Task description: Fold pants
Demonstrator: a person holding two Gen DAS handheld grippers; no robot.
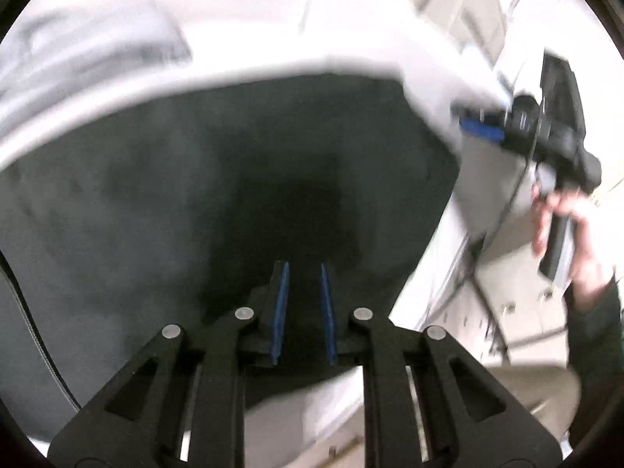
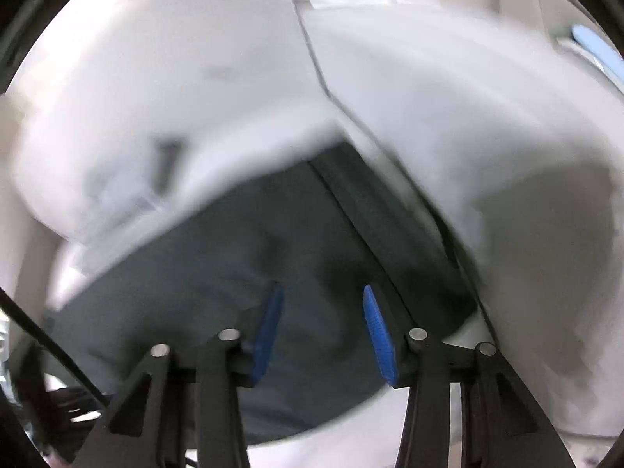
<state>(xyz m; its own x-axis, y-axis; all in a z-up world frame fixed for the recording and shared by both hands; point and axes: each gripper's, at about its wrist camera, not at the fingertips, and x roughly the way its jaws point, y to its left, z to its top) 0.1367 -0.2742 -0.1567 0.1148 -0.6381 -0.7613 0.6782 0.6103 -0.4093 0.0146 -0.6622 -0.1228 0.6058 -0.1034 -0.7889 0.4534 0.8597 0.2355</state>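
The dark grey-green pants (image 1: pixel 234 179) lie spread flat on a white table (image 1: pixel 351 31), filling the lower and middle part of both wrist views. In the right wrist view a long stitched seam (image 2: pixel 374 241) runs diagonally across the cloth from upper left to lower right, and soft creases show in the fabric near the blue pads.

The left gripper (image 1: pixel 303 312) hangs over the pants, pointing steeply down. Its 2 blue pads stand close together with a narrow slot between them. Dark cloth shows through that slot, but whether the pads pinch any of it I cannot tell.

The right gripper (image 2: pixel 321 331) also points down at the pants, its jaws standing moderately apart with bare cloth visible between them; the pads do not press on anything. From the left wrist view the same tool shows at the right, blurred, a person's right hand (image 1: pixel 573 241) wrapped around its handle beyond the pants' right edge.

The white tabletop shows around the cloth on the far side and to the right. In the right wrist view a straight join (image 2: pixel 312 62) splits it into 2 panels. Beyond the table the room is pale beige, with what look like cabinet fronts (image 1: pixel 468 11) at the upper right of the left wrist view. Both pictures are heavily blurred.
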